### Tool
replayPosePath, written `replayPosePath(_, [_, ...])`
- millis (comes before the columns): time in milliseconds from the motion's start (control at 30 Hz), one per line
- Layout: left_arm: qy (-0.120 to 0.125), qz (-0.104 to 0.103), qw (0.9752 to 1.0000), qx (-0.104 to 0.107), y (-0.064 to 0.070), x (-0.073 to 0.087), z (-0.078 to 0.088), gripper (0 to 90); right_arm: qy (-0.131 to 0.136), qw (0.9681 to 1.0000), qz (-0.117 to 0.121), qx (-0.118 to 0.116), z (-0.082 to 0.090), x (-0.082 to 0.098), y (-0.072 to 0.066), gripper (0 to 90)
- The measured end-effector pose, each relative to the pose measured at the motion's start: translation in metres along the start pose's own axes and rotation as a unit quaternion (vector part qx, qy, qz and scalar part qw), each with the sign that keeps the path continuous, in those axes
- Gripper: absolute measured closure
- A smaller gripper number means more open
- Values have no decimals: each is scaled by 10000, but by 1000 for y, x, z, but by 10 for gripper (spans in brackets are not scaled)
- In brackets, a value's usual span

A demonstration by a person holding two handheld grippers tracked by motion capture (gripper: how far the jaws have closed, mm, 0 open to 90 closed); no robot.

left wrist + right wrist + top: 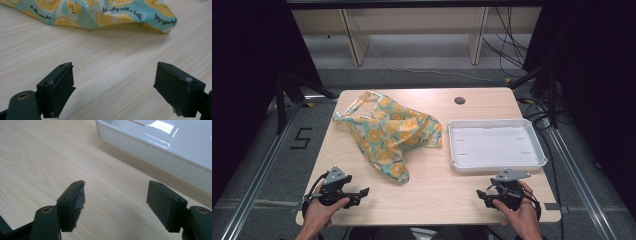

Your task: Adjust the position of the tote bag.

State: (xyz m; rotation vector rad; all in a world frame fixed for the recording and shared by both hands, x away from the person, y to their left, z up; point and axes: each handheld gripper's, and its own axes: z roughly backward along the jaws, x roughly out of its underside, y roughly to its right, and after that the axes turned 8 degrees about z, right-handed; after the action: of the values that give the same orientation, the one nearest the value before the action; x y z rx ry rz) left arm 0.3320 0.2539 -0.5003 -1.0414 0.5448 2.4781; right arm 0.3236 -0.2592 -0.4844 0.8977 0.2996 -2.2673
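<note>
Cloth (389,135) lies left of tray (497,145); both grippers, left (357,192) and right (484,196), gape empty near it, so pinch an edge, not a fold.

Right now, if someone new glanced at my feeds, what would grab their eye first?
The crumpled teal cloth bag with the yellow citrus print lies on the left half of the wooden table. To its right sits an empty white tray. Near the table's front edge, the left tongs and right tongs are open, holding nothing.
</note>
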Motion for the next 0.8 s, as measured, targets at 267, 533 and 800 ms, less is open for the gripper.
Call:
replayPosePath(267, [12, -20, 10000, -20, -1, -1, 1, 152, 144, 9998, 147, 46, -1, 1, 2, 286])
replayPosePath(533, [307, 165, 9994, -26, 2, -4, 0, 155, 195, 9998, 83, 62, 1, -1, 1, 273])
replayPosePath(800, [510, -98, 9986, -74, 6, -21, -1, 207, 259, 9995, 140, 88, -2, -1, 2, 267])
